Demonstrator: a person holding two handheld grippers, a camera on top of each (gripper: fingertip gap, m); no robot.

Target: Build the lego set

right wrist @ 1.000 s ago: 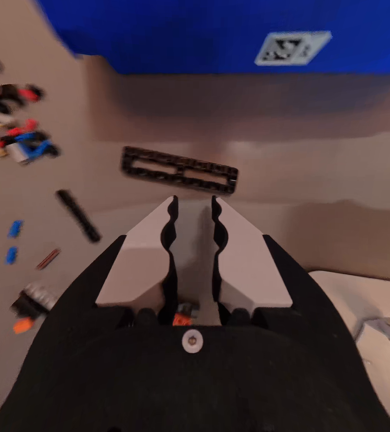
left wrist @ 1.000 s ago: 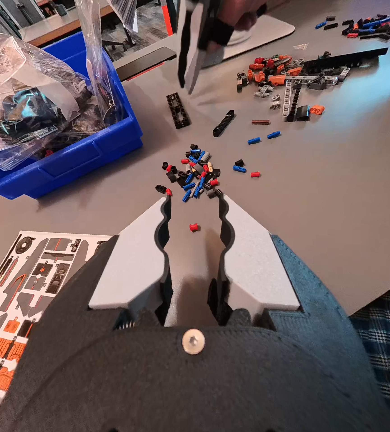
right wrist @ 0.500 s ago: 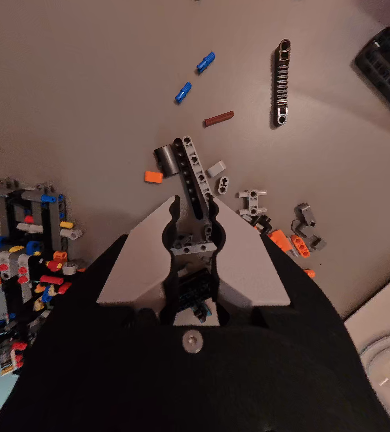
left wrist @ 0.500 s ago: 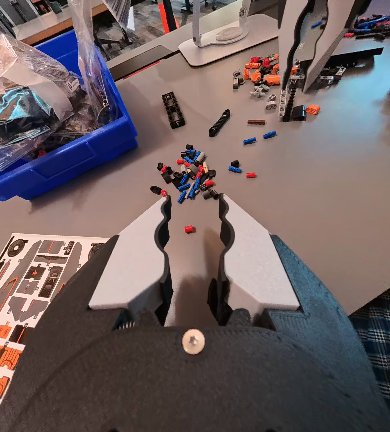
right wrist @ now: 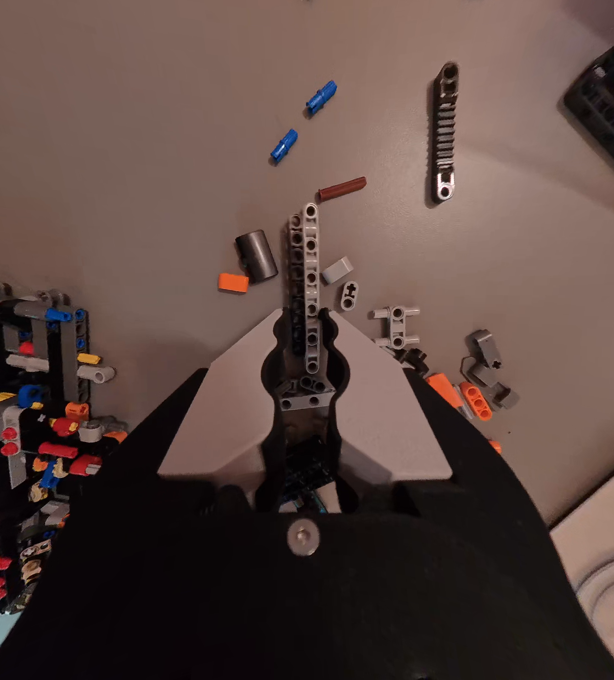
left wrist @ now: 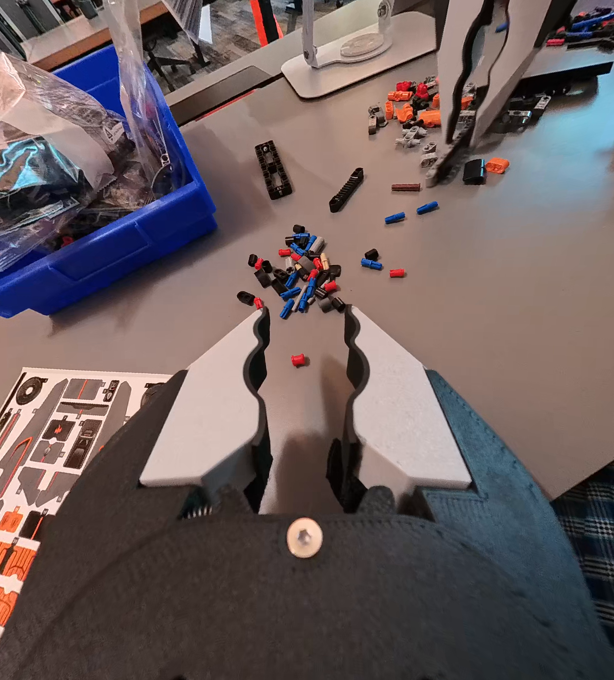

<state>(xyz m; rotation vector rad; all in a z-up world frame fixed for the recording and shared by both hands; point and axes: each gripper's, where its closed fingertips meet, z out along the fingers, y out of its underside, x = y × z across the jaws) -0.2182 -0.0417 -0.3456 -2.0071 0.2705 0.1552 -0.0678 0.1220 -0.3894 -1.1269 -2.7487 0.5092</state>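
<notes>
In the left wrist view my left gripper (left wrist: 307, 312) is open and empty, low over the grey table. A small red pin (left wrist: 298, 360) lies on the table between its fingers. A pile of small pins (left wrist: 301, 272) lies just beyond the tips. In the right wrist view my right gripper (right wrist: 302, 312) points down at the table, its jaws closed in on a light grey beam (right wrist: 311, 276) and a dark beam (right wrist: 295, 257) lying side by side. The same gripper (left wrist: 460, 136) shows far right in the left wrist view. A partly built model (right wrist: 29, 404) stands left of it.
A blue bin (left wrist: 114, 250) of plastic bags stands far left and a sticker sheet (left wrist: 40, 423) lies near left. A black frame (left wrist: 273, 171), a toothed rack (left wrist: 346, 189), a brown axle (right wrist: 342, 188) and blue pins (right wrist: 284, 146) lie loose. A white stand base (left wrist: 353, 55) is behind. The table edge (left wrist: 555, 489) is near right. The tips of one gripper are about 25 cm away from the tips of the other. The brown axle (right wrist: 342, 188) is about 6 cm from my right fingertips and 15 cm from my left. It is also in sight in the left wrist view (left wrist: 407, 184).
My right gripper swung from the black frame near the bin to the parts heap, came down and narrowed around the two beams, turning them in line with its fingers. My left gripper barely moved.
</notes>
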